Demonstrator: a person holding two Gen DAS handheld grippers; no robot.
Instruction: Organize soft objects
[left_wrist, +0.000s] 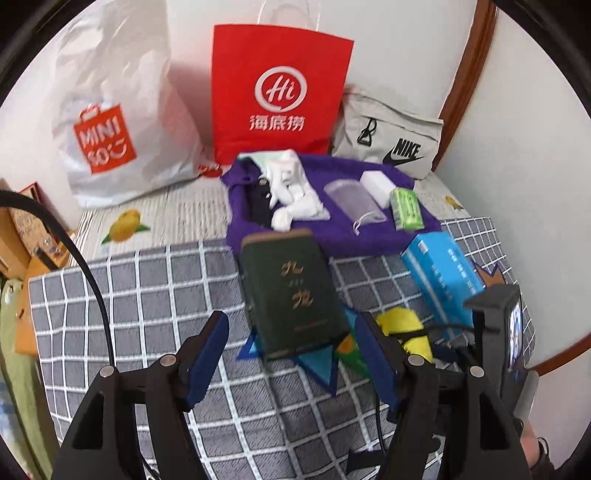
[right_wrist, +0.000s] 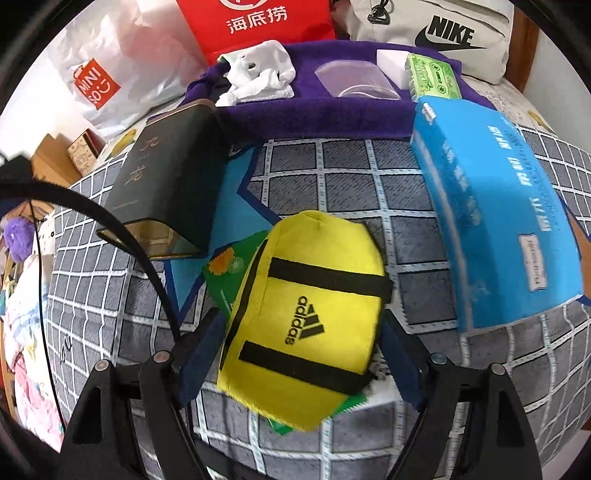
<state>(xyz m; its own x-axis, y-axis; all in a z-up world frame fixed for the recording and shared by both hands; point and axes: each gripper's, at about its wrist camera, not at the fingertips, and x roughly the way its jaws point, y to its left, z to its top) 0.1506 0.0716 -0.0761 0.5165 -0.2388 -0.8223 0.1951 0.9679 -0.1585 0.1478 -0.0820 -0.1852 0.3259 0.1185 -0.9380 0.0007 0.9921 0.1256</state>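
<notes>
Yellow pouch (right_wrist: 306, 317) with black straps lies on the checked grey cover (right_wrist: 369, 184), in the lower middle of the right wrist picture, partly over a green packet (right_wrist: 225, 280). The right gripper (right_wrist: 301, 354) is directly above it: its jaws are spread wide, one on each side of the pouch, and the pads do not press on it. The long axis of the pouch runs from lower left to upper right, roughly between the jaws, so they would close across its short width. The left gripper (left_wrist: 295, 356) is also spread and empty; it points at the dark green box (left_wrist: 291, 291). The right hand is clearly the nearer one.
</notes>
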